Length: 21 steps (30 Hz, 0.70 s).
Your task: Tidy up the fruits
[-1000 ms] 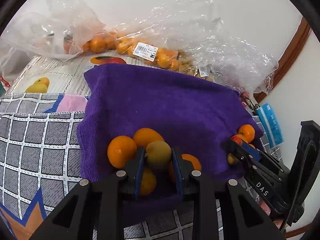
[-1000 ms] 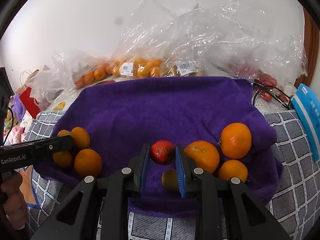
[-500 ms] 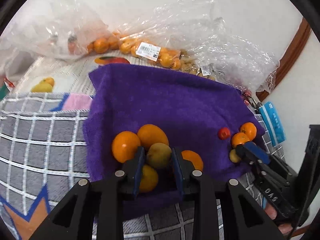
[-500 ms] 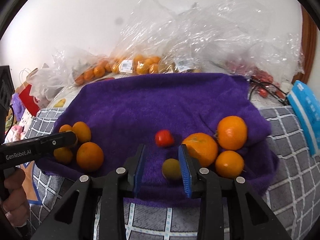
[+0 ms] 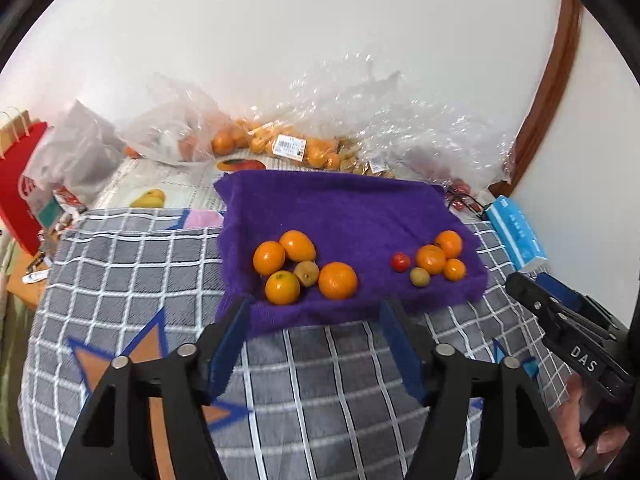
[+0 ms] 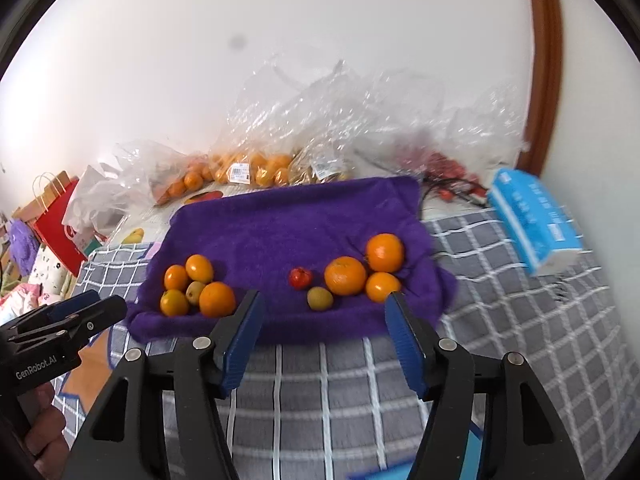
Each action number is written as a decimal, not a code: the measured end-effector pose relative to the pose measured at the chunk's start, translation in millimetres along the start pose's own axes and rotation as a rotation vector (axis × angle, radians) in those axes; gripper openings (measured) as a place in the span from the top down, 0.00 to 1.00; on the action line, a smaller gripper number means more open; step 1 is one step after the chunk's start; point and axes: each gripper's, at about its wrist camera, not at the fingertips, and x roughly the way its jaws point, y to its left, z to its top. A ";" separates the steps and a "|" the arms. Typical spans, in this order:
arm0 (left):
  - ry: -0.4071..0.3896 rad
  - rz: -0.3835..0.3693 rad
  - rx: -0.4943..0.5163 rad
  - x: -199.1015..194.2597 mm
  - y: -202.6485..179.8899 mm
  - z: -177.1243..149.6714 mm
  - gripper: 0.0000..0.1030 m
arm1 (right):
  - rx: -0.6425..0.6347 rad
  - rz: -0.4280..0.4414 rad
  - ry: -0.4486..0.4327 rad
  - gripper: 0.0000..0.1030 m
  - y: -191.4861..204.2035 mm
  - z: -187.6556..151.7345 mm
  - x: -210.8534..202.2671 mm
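Observation:
A purple towel (image 5: 340, 208) (image 6: 288, 220) lies on a grey checked cloth. On its left sit several oranges (image 5: 269, 258) around a small yellow-green fruit (image 5: 306, 273) (image 6: 195, 290). On its right sit three oranges (image 6: 345, 275), a small red fruit (image 5: 400, 261) (image 6: 300, 277) and a yellow-green fruit (image 5: 419, 276) (image 6: 319, 298). My left gripper (image 5: 316, 312) is open and empty, back from the towel's front edge. My right gripper (image 6: 322, 306) is open and empty, also short of the towel; it shows at the right of the left wrist view (image 5: 560, 312).
Clear plastic bags of oranges (image 5: 280, 144) (image 6: 240, 172) lie behind the towel against the wall. A blue tissue pack (image 5: 516, 232) (image 6: 536, 216) lies at the right. A red paper bag (image 5: 20, 184) (image 6: 56, 220) stands at the left. The grey checked cloth (image 5: 120, 260) covers the near surface.
My left gripper let go of the yellow-green fruit among the left oranges and opened wide. Both grippers pulled back from the towel and up; the right opened wider too.

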 end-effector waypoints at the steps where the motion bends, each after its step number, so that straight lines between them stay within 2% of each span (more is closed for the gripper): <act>1: -0.014 0.012 0.014 -8.5 -2.4 -2.9 0.27 | -0.008 -0.006 0.002 0.37 1.6 -2.9 -9.7; 4: -0.056 0.040 0.049 -34.0 -9.4 -13.9 0.20 | -0.010 -0.035 0.003 0.35 1.3 -13.0 -33.6; 8: -0.074 0.053 0.063 -62.7 -14.4 -27.0 0.12 | -0.004 -0.069 -0.048 0.11 -0.1 -31.0 -71.7; 11: -0.093 0.067 0.075 -82.2 -17.5 -38.7 0.08 | 0.013 -0.058 -0.075 0.03 -3.5 -41.6 -93.1; 21: -0.150 0.071 0.069 -123.7 -26.0 -64.9 0.04 | 0.025 -0.070 -0.099 0.00 -12.0 -70.8 -139.6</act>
